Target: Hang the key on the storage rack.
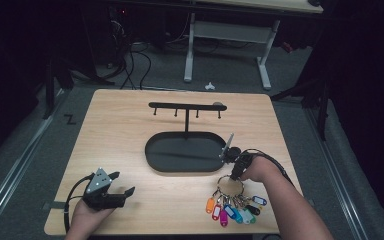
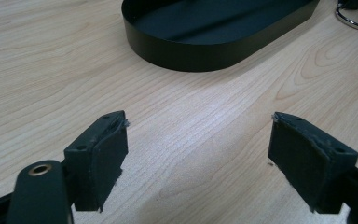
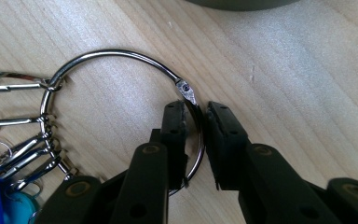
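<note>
Near edge, right: bunch of coloured key tags point(image 1: 235, 210) fanned out on the wooden table point(image 1: 130, 130), all strung on one large metal ring point(image 1: 230, 184). The ring lies flat on the table, just near of the tray's right end.

Right gripper point(image 1: 236, 167) comes down on the ring's far side. In the right gripper view its jaws straddle the ring wire point(image 3: 196, 122) just below the clasp point(image 3: 186, 91); they are nearly closed, with a thin gap at each pad, so the clamp looks about made rather than firm. Ring not lifted yet.

Near left: left gripper point(image 1: 111, 192) rests low over bare table, jaws spread wide, holding nothing.

Mid-table: black oval tray point(image 1: 155, 150), nothing in it as far as can be seen. From its far side rises a post carrying a black hook bar point(image 1: 187, 106); its small pegs are all bare.

Judgement: work is at the pickup stage. Still to do: secure the hold, raise the bunch, carry it far to the rack and hang the ring on a peg.
</note>
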